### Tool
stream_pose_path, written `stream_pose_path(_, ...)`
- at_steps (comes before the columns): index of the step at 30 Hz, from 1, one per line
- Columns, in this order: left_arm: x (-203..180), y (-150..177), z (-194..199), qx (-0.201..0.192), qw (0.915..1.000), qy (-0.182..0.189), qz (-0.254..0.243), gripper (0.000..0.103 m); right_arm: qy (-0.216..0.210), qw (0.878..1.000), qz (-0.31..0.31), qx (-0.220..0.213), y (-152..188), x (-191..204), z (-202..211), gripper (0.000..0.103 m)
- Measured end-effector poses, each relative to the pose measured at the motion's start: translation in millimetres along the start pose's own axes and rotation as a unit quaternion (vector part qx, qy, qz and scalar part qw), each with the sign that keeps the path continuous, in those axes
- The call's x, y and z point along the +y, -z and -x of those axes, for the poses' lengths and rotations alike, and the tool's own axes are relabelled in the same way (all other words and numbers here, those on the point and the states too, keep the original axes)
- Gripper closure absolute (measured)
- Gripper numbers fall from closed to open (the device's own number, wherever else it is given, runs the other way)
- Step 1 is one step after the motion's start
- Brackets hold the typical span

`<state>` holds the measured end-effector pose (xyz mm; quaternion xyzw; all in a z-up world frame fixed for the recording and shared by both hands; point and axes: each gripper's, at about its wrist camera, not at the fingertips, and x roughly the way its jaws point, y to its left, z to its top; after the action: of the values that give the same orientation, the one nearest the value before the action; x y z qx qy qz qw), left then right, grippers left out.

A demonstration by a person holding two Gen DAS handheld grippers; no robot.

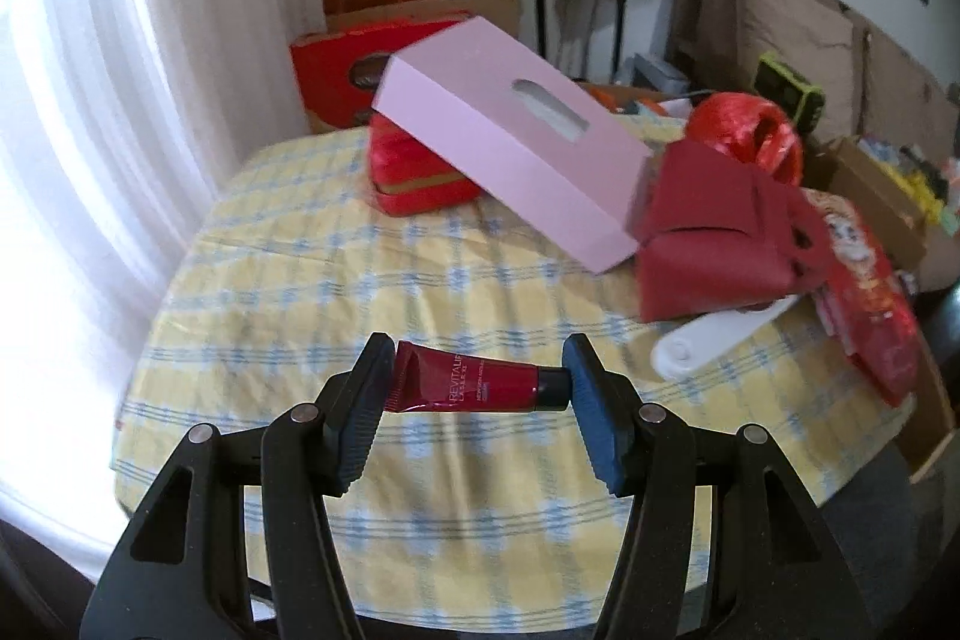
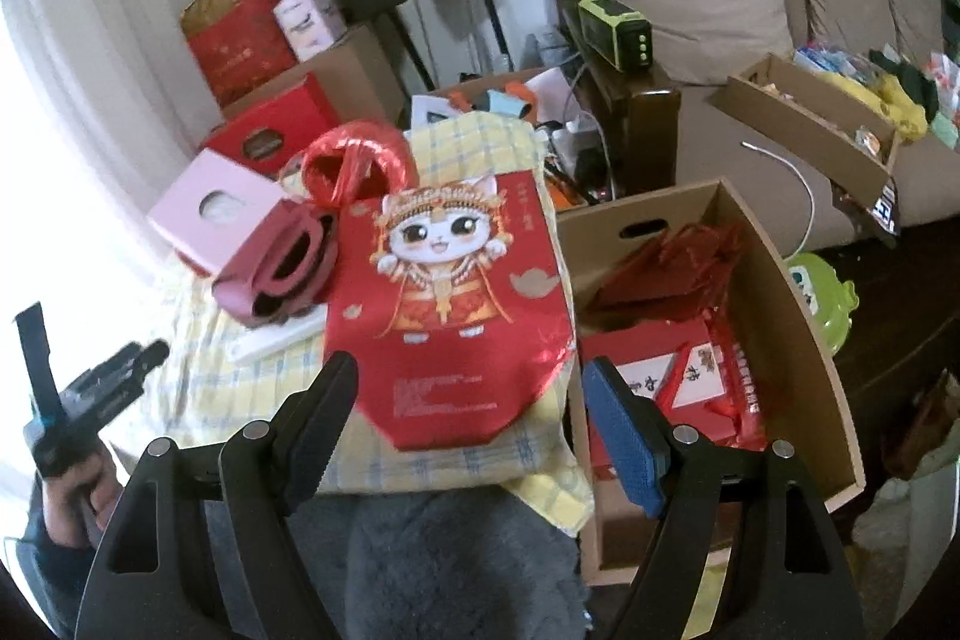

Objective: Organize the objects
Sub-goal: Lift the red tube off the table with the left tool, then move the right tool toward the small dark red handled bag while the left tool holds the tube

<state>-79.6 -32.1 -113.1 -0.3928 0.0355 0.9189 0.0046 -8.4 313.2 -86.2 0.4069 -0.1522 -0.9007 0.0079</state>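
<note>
A small dark red cosmetic tube (image 1: 471,386) lies crosswise between the pads of my left gripper (image 1: 478,367), which is shut on its two ends and holds it above the yellow checked tablecloth (image 1: 336,292). In the right wrist view the left gripper (image 2: 90,388) shows at the far left in a person's hand. My right gripper (image 2: 469,370) stands open with nothing between its fingers, over the near end of a red gift bag with a cartoon cat (image 2: 456,304) that lies flat on the table.
A pink box (image 1: 510,136) leans on a red box (image 1: 414,172). Beside it are a folded dark red bag (image 1: 720,232), a red string ball (image 1: 750,136) and a white flat piece (image 1: 714,340). A cardboard box (image 2: 798,328) with red packets stands right of the table.
</note>
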Motion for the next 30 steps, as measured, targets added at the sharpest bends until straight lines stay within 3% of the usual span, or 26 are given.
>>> stream_pose_path(2, 1.8, 0.3, 1.4, -0.008, 0.9997, -0.020, -0.008, 0.048, 0.007, 1.000, 0.002, -0.002, -5.5, 5.7, -3.2, 0.024)
stream_pose_path(6, 8.9, 1.2, 3.5, -0.016, 0.9996, -0.022, -0.005, 0.048, 0.035, 0.998, 0.047, -0.008, -16.3, 30.9, -16.7, 0.024)
stream_pose_path(8, 12.0, 1.5, 3.2, -0.017, 0.9997, -0.017, -0.001, 0.048, 0.001, 0.998, 0.057, -0.008, -23.6, 45.4, -29.3, 0.028)
stream_pose_path(12, 13.4, 3.4, 1.2, -0.016, 0.9998, -0.007, 0.002, 0.048, -0.082, 0.995, 0.054, 0.027, -34.2, 67.6, -67.0, 0.055)
stream_pose_path(19, 18.9, 3.7, 6.5, -0.029, 0.9994, 0.004, 0.017, 0.048, -0.114, 0.992, 0.003, 0.052, -48.1, 80.6, -118.9, 0.059)
stream_pose_path(22, 23.3, 3.2, 7.9, -0.031, 0.9993, 0.004, 0.023, 0.048, -0.107, 0.993, -0.005, 0.053, -52.6, 81.4, -128.2, 0.059)
stream_pose_path(24, 26.2, 2.7, 7.8, -0.031, 0.9992, 0.003, 0.026, 0.048, -0.098, 0.994, -0.002, 0.050, -54.7, 80.2, -128.6, 0.079)
stream_pose_path(26, 28.2, 2.1, 8.5, -0.032, 0.9990, 0.002, 0.030, 0.048, -0.085, 0.995, 0.007, 0.043, -56.1, 79.8, -124.4, 0.092)
stream_pose_path(30, 29.5, 0.8, 14.3, -0.041, 0.9986, 0.002, 0.035, 0.048, -0.107, 0.994, 0.008, 0.031, -59.6, 81.1, -110.1, 0.097)
